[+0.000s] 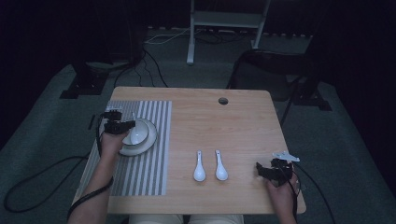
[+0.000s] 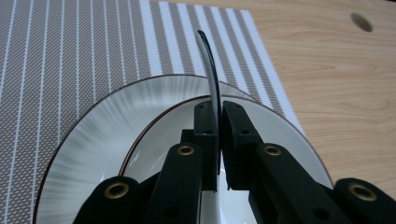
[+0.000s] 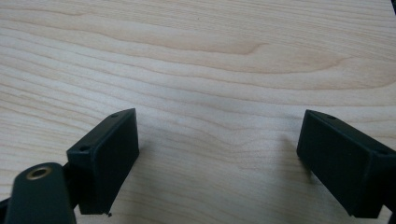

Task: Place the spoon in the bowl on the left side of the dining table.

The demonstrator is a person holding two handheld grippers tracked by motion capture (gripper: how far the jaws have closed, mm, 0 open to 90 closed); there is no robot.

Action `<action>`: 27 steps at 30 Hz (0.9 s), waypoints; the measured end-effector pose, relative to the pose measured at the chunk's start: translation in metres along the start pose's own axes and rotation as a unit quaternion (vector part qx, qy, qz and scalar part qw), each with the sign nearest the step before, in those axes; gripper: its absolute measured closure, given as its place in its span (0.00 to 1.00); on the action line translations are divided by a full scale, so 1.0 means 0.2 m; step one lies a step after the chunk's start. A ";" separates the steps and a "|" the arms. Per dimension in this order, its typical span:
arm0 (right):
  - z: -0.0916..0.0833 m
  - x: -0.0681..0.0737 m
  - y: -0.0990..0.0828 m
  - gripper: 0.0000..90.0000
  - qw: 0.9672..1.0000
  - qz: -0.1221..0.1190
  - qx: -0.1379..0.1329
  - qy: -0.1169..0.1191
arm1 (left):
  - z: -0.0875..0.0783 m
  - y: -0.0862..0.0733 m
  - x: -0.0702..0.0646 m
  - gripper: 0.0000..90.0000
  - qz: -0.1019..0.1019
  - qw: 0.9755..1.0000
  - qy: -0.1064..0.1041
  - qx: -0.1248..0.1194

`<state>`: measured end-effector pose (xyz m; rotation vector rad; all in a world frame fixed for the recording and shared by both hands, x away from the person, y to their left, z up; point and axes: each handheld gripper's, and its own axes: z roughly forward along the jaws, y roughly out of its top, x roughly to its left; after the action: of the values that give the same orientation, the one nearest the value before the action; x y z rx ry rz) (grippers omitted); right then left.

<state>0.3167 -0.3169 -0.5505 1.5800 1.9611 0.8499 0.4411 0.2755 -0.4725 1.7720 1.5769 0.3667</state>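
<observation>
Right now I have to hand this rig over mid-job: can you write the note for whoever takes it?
Left gripper: shut on the rim of the small bowl, over the plate on the striped mat.
Right gripper: open, empty, low over bare table at the near right corner.
Two white spoons lie side by side on the wood, right of the mat, untouched.
Done: bowl gripped, at the plate.
Left: probably release the bowl, then place the spoons.

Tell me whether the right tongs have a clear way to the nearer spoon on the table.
Probably yes. The right tongs rest open on bare wood, and nothing lies between them and the nearer spoon. The second spoon lies beyond it, and the left tongs are busy gripping a bowl rim over the plate.
</observation>
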 end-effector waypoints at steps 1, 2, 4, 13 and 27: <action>0.00 0.00 0.00 0.14 1.000 0.000 0.000 0.000 | 0.01 0.00 -0.01 0.94 0.006 1.000 0.003 0.007; 0.00 0.00 0.00 0.14 1.000 0.000 0.000 0.000 | 0.01 0.00 -0.01 0.93 0.006 1.000 0.003 0.007; 0.00 0.00 0.00 0.14 1.000 0.000 0.000 0.000 | 0.02 0.00 -0.02 0.93 0.009 1.000 0.006 0.013; 0.00 0.00 0.00 0.14 1.000 0.000 0.000 0.000 | 0.02 -0.01 -0.05 0.67 0.021 0.999 0.015 0.021; 0.00 0.00 0.00 0.14 1.000 0.000 0.000 0.000 | -0.07 -0.05 -0.16 0.32 0.063 0.997 0.027 0.021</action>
<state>0.3167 -0.3169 -0.5505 1.5800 1.9612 0.8502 0.4189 0.2497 -0.4618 1.9148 1.5233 0.4471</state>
